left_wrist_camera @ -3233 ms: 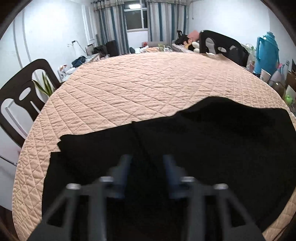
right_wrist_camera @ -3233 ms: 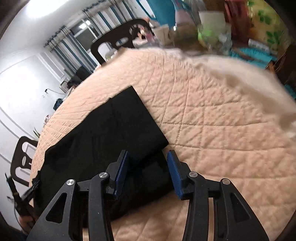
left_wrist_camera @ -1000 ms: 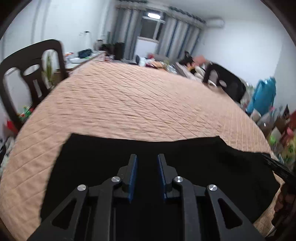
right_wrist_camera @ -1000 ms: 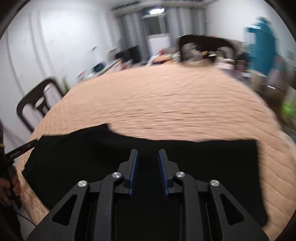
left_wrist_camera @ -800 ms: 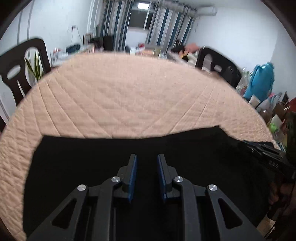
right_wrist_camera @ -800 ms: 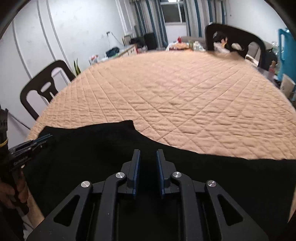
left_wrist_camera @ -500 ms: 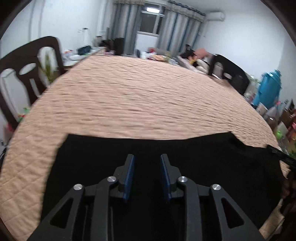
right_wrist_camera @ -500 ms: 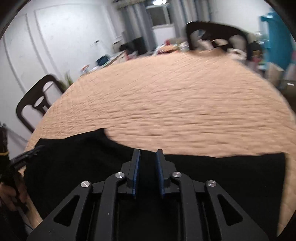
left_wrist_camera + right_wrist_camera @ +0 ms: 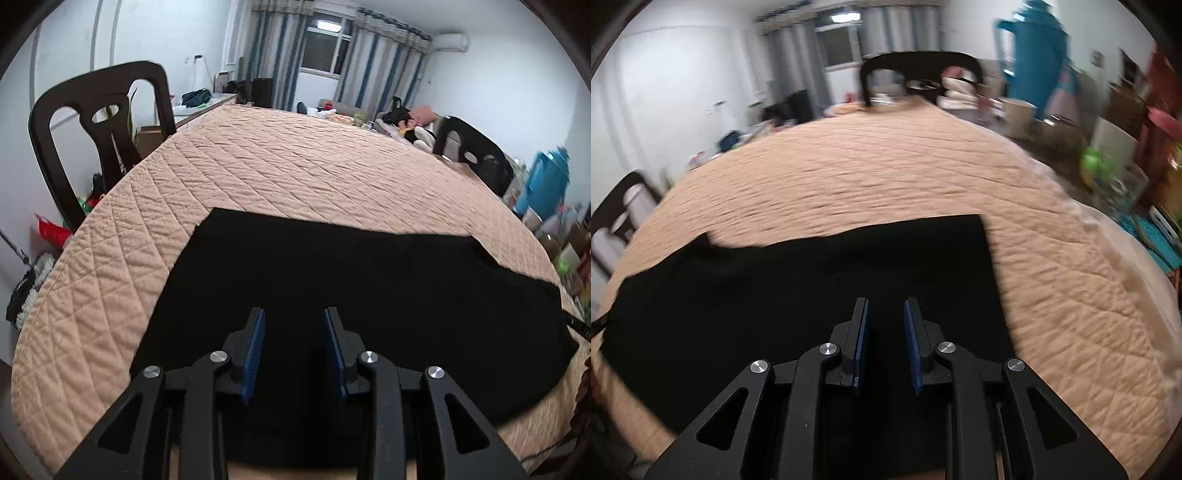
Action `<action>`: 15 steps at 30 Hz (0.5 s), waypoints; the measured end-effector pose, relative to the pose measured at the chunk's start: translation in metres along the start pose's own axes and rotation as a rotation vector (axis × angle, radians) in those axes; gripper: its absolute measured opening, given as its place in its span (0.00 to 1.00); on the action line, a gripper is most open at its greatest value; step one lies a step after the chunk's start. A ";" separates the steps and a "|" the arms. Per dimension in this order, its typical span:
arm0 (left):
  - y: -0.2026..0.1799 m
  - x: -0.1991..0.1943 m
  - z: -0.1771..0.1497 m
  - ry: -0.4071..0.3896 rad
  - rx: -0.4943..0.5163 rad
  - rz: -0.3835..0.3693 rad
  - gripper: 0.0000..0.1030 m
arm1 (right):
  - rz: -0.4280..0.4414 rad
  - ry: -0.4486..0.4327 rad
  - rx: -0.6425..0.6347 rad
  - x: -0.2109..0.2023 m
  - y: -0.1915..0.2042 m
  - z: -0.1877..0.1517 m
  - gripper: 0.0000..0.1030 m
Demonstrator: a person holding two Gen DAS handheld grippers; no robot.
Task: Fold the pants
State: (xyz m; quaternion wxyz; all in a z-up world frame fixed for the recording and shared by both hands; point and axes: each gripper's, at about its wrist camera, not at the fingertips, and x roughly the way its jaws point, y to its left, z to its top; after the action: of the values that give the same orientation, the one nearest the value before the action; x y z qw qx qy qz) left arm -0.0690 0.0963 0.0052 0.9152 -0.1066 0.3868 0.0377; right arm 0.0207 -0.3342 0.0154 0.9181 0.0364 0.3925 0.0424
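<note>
Left hand-held gripper (image 9: 293, 345) hangs over the near-left part of the black pants (image 9: 369, 295), jaws spread w/ a clear gap, blue pads (image 9: 255, 350) bare, nothing pinched; jaws have just been opening, no cloth between them. Right hand-held gripper (image 9: 884, 347) sits over the right end of the pants (image 9: 812, 295), jaws parted by a narrower gap, pads (image 9: 861, 350) not pressing on fabric as far as seen; dark cloth behind the gap, so can't fully tell if tips touch it.

Pants lie flat as a long black band across the near side of the worktop (image 9: 314, 173), which has a peach quilted cover. In left wrist view the straight left edge is near the worktop's left rim, far edge runs roughly straight, right end tapers toward the rim. In right wrist view the right end is cut square, w/ bare quilt (image 9: 1071, 288) beside it; far edge has a small raised notch at left. That view is motion-blurred.

Around: dark chair (image 9: 99, 125) at left, another chair (image 9: 919, 74) at far side, teal jug (image 9: 1038, 51) at right w/ clutter near it, window w/ striped curtains (image 9: 280, 59) at back.
</note>
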 end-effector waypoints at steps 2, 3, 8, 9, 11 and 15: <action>-0.004 -0.003 -0.010 0.020 0.017 -0.023 0.34 | 0.057 0.018 -0.052 -0.003 0.020 -0.015 0.20; -0.005 -0.004 -0.014 0.030 0.019 -0.026 0.34 | 0.068 0.033 -0.071 -0.003 0.027 -0.022 0.20; -0.007 -0.022 -0.030 0.002 0.059 -0.008 0.34 | 0.038 0.020 -0.177 -0.011 0.054 -0.048 0.35; -0.006 -0.025 -0.031 0.002 0.053 -0.013 0.34 | 0.050 0.026 -0.177 -0.012 0.055 -0.047 0.35; -0.001 -0.028 -0.031 0.001 0.030 -0.011 0.34 | 0.097 0.016 -0.176 -0.018 0.059 -0.044 0.35; 0.002 -0.027 -0.028 -0.005 0.010 0.019 0.34 | 0.146 -0.023 -0.207 -0.020 0.075 -0.041 0.35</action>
State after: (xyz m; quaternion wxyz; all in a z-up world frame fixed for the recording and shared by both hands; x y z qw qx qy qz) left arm -0.1077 0.0926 0.0049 0.9164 -0.0982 0.3855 0.0445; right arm -0.0267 -0.2603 0.0086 0.9158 -0.0295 0.3718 0.1489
